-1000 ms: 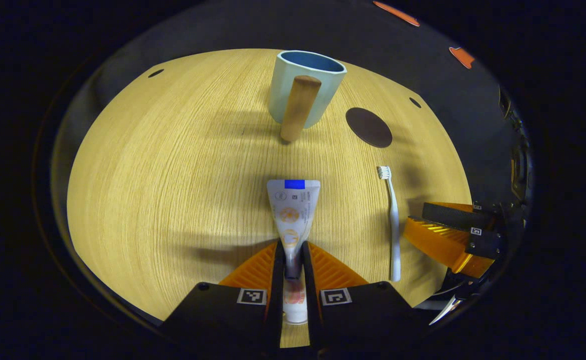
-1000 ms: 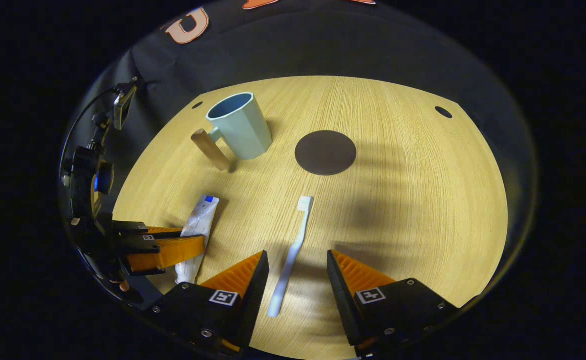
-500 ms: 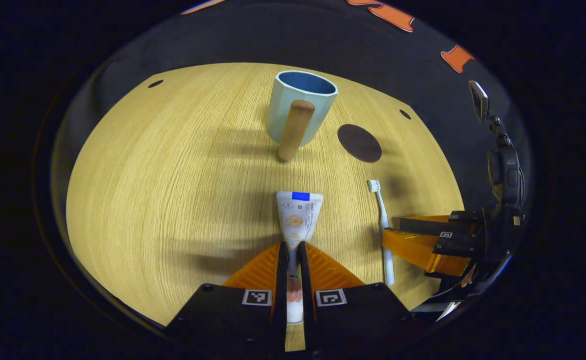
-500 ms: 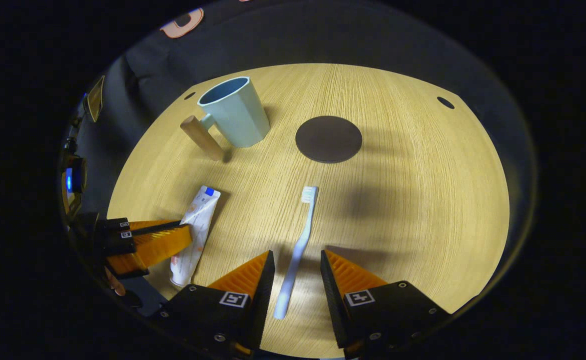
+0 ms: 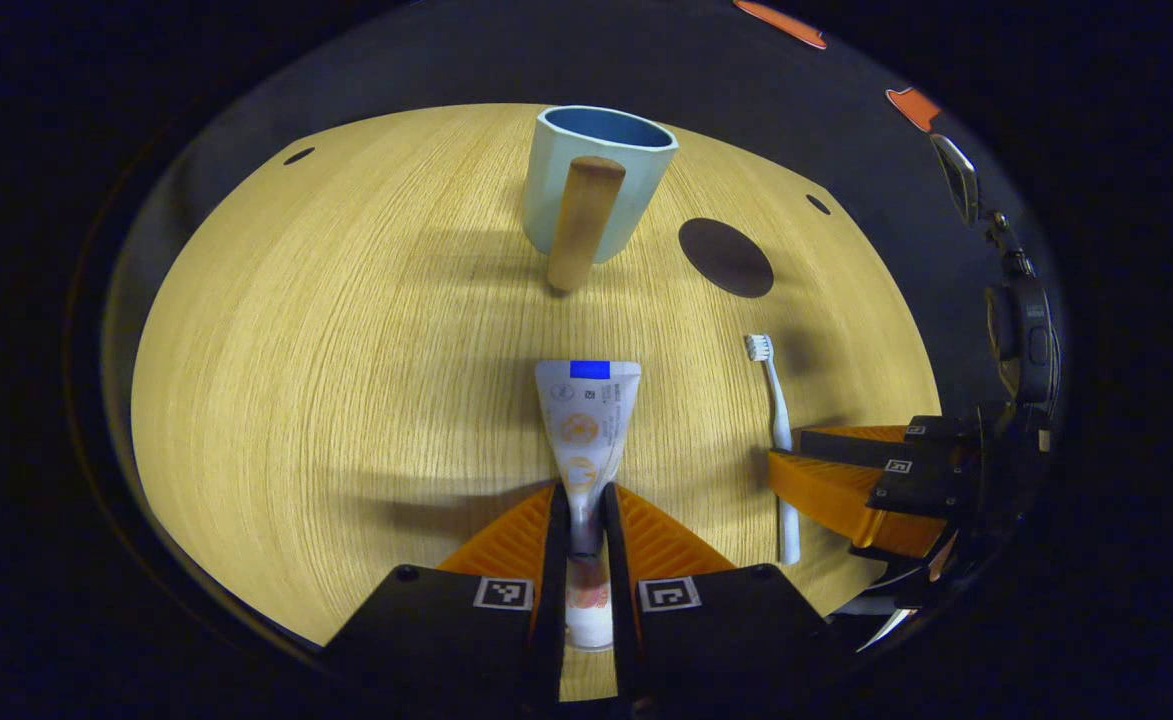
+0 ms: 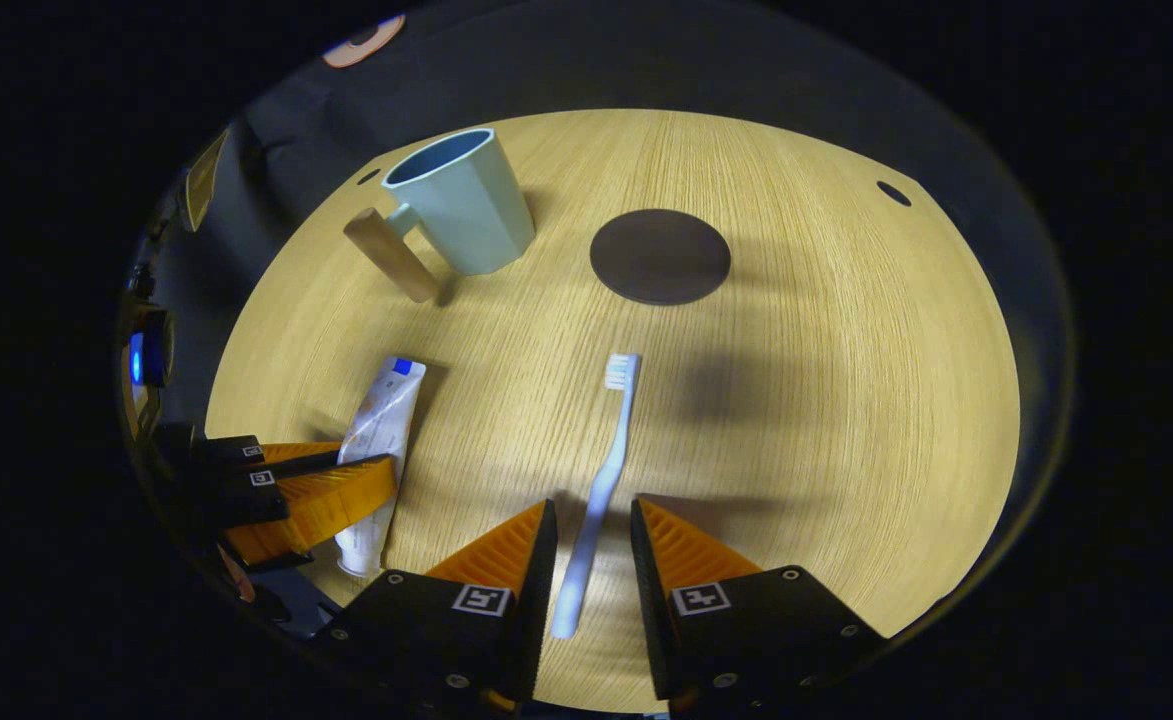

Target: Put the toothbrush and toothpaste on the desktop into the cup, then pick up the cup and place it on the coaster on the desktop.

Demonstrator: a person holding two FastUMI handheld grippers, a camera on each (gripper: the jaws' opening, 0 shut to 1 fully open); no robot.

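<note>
One white toothpaste tube point(image 5: 586, 420), one white toothbrush point(image 6: 601, 480), one pale blue cup point(image 5: 596, 180) and one dark round coaster point(image 6: 660, 256) sit on the wooden table point(image 5: 326, 380). Left tongs point(image 5: 586, 520) pinch the tube, crimped end toward the cup. Right tongs point(image 6: 591, 540) narrowly straddle the toothbrush handle without gripping, bristles pointing toward the coaster.

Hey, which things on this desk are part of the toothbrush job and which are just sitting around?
Part of the job:
toothpaste tube, pinched by the left gripper
toothbrush, between the open fingers of the right gripper
cup
coaster

Just there:
wooden desktop
booth wall
</note>
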